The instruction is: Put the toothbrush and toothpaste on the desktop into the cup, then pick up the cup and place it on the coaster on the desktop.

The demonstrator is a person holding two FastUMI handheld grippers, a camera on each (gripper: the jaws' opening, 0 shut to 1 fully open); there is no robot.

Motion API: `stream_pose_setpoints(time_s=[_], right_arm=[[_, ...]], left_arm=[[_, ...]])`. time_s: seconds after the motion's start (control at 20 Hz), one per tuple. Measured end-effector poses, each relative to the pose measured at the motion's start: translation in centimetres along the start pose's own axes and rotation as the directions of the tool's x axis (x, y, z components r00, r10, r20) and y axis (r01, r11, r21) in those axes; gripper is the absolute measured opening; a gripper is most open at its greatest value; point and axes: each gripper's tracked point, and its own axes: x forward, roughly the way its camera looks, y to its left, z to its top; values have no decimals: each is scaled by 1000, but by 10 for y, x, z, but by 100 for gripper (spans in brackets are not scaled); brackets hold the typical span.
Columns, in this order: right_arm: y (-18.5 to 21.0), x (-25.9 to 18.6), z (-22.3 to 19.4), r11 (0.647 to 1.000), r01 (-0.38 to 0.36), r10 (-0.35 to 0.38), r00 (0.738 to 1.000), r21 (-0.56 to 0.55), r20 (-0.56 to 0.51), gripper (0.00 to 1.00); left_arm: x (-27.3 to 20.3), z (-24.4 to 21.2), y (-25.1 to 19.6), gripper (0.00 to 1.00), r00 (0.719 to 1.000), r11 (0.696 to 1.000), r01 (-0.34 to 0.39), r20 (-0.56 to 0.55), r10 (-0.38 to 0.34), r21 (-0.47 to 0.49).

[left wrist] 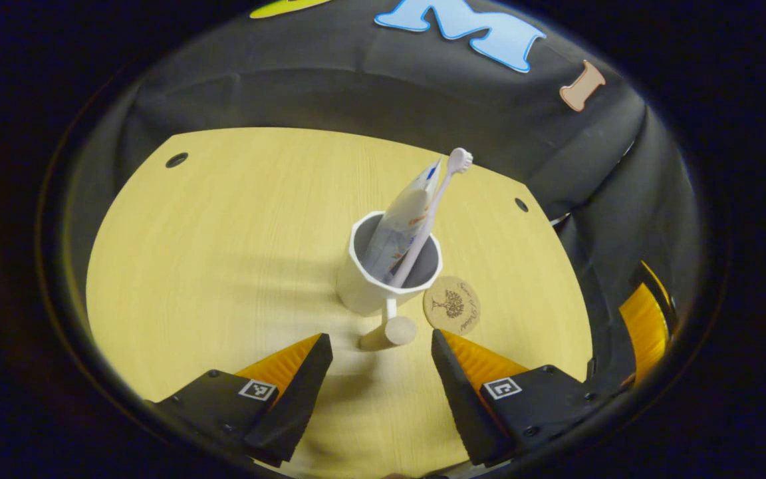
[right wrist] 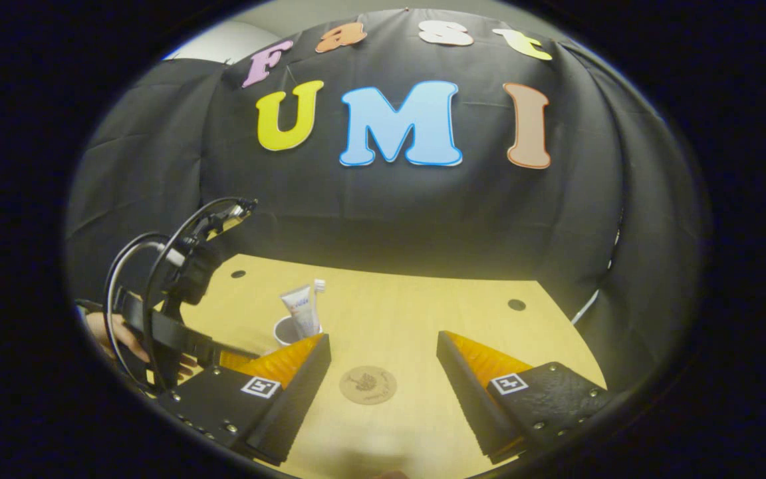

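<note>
We see a staged recording booth, prob. in a lab, not a real home: black cloth wall point(right wrist: 383, 213) hangs on all sides of a light wooden desktop point(left wrist: 223, 266) w/ round cable holes point(left wrist: 176, 159). Behind the cloth a pale room wall point(right wrist: 223, 41) shows, maybe an office, too blurred to tell.

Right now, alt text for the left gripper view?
A white cup holding a toothpaste tube and toothbrush stands on a wooden desktop, its handle pointing between the open left hand-held gripper fingers. A round coaster lies beside the cup, bare.
</note>
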Motion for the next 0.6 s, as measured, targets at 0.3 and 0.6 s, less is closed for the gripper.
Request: stream_pose_setpoints(time_s=[0.3, 0.6], right_arm=[[-24, -9, -25, 998, 43, -40, 997, 55, -63, 97], [-38, -9, -33, 995, 65, -58, 994, 73, -95, 99]], left_arm=[[32, 10, 2, 100, 994, 999, -30, -106, 33, 28], [50, 17, -2, 94, 986, 999, -41, -160, 41, 1]])
